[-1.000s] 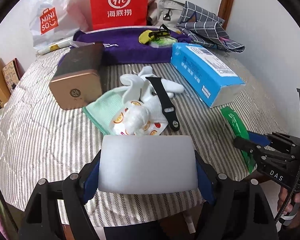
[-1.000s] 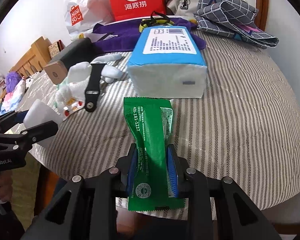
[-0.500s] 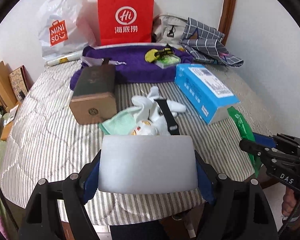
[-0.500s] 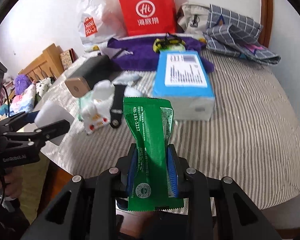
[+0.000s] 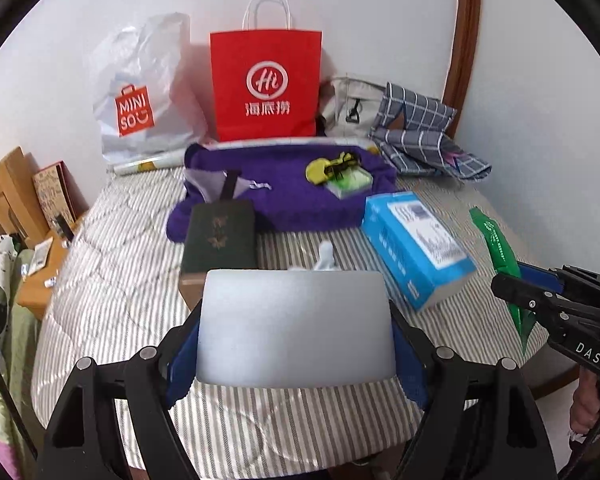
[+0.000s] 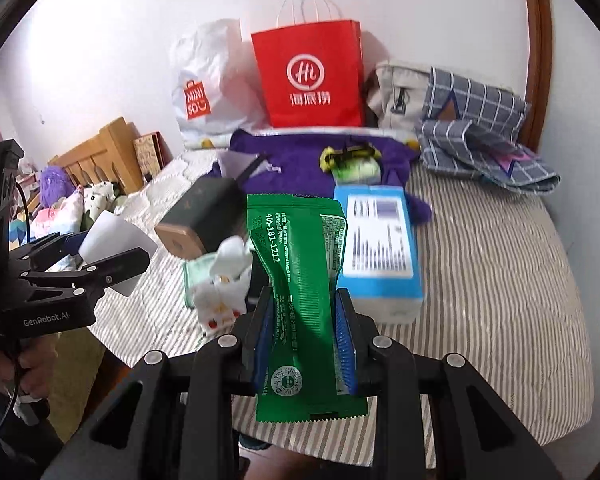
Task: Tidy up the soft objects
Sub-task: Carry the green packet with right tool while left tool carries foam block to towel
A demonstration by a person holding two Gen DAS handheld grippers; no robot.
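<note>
Bed [image 6: 500,280] right half is bare stripes, open lane there. Centre is crowded: blue box [image 6: 380,256], dark box [image 5: 220,240] and white plush [image 6: 224,280] sit close together, narrow gaps only. Purple cloth [image 5: 284,196] spans the back, red bag [image 5: 266,84], white bag [image 5: 140,96] and plaid cloth [image 6: 480,140] line the wall. Near edge strip is free.

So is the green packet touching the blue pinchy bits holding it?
Touching. In the right wrist view, the right gripper has its blue pads pressed against both sides of the green packet, pinching it narrower there.
</note>
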